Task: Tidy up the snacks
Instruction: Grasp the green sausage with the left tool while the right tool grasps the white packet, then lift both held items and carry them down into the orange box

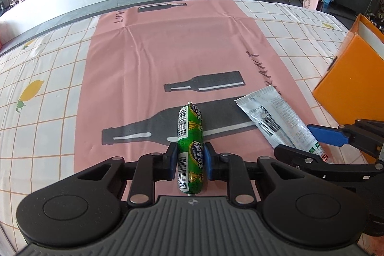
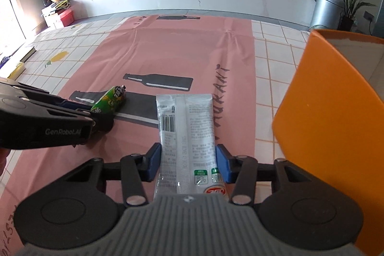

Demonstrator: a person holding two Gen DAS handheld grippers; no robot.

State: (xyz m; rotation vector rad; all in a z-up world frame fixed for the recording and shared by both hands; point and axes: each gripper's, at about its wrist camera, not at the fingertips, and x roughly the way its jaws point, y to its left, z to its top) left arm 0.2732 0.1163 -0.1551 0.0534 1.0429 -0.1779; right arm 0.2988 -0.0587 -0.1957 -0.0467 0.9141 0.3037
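My left gripper [image 1: 190, 157] is shut on a green sausage snack [image 1: 190, 133], its blue pads pressed against both sides, low over the pink mat [image 1: 156, 59]. The sausage also shows in the right wrist view [image 2: 109, 103], with the left gripper [image 2: 96, 115] around it. My right gripper [image 2: 188, 164] is closed against both edges of a white flat snack packet [image 2: 187, 126] lying printed side up on the mat. The packet also shows in the left wrist view [image 1: 276, 119], with the right gripper [image 1: 309, 145] around its near end.
An orange box [image 2: 331, 112] stands open on the right, close to the right gripper; it also shows in the left wrist view [image 1: 352, 73]. The mat lies on a checked tablecloth [image 1: 48, 78] with lemon prints. A low white cabinet runs along the back.
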